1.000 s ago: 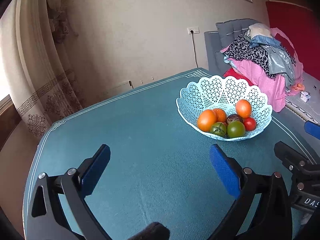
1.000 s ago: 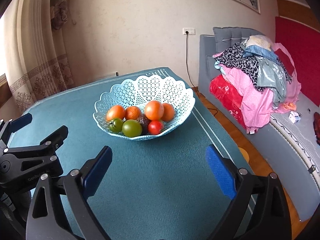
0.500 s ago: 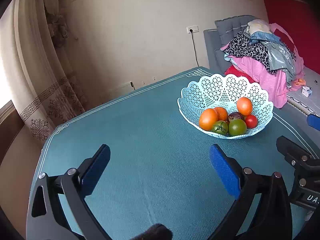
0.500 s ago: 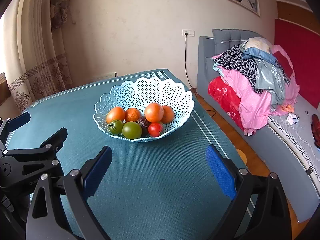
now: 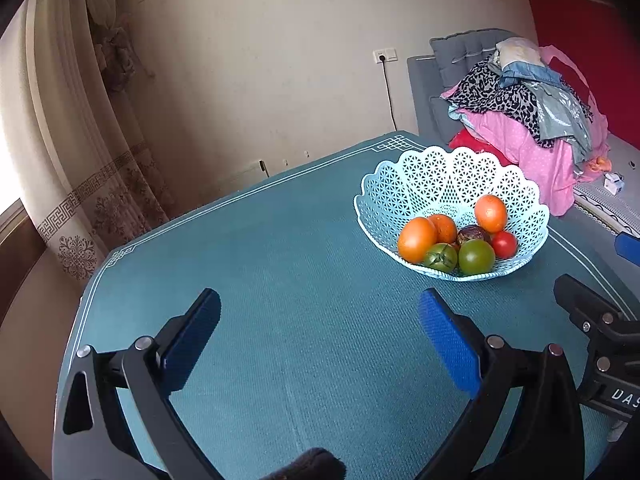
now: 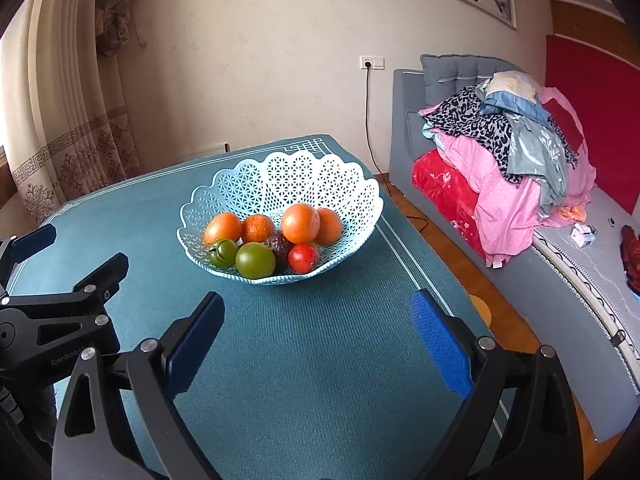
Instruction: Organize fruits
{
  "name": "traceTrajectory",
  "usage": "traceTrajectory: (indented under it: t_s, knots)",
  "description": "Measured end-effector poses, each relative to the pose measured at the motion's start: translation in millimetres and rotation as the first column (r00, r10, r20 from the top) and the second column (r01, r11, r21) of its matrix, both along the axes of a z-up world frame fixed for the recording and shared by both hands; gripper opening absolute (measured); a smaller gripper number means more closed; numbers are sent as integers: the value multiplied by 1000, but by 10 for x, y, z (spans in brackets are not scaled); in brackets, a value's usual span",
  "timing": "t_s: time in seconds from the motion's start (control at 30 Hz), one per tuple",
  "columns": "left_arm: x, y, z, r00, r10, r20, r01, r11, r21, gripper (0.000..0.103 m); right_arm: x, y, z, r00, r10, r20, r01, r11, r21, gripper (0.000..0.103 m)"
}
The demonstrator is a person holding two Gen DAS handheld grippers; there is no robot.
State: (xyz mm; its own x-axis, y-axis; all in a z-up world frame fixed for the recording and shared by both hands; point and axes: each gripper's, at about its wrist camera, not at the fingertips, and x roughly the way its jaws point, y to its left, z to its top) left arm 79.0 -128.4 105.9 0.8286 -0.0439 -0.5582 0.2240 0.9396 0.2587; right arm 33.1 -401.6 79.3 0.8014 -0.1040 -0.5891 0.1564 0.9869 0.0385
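Two grippers are hanging side by side over a teal table [image 6: 320, 360], each with its blue-padded jaws spread wide and nothing between them: the left gripper [image 5: 320, 332] is facing bare cloth, while the right gripper [image 6: 316, 328] is pointing almost straight at the fruit. Just beyond the right gripper's fingertips, a pale blue lattice basket [image 6: 288, 176] is sitting near the table's far corner, holding the whole heap: a green tomato [image 6: 255, 260] and a small red tomato [image 6: 303, 259] at the near rim, a dark wrinkled fruit between them, and several orange fruits [image 6: 300, 223] behind. The fruits are looking light, smooth, round and easily bruised, so a gentle pinch across the widest part is probably safest. Farther off, a clothes pile [image 6: 508, 148] is covering a grey sofa.
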Motion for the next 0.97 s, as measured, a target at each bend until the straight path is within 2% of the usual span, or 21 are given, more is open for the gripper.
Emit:
traceTrajectory:
  t_s: [0.43,0.67,0.8,0.97]
  knots:
    - [7,-55,-30,1000,-14,0,14,1000,1,101,33,-3,-22,1000,-1,-7,1,1000,2,94]
    - [13,-49,-45,998,-36,-41,35,999,-30,101,36,17,-66,1000,2,-26,-2,1000,8,94]
    - [26,36,-84,998,-4,-69,1,999,-36,101,44,103,-133,998,24,-54,-23,1000,17,94]
    - [31,415,-252,985,80,-151,-91,994,-68,101,16,374,-280,990,98,-102,-96,995,24,94]
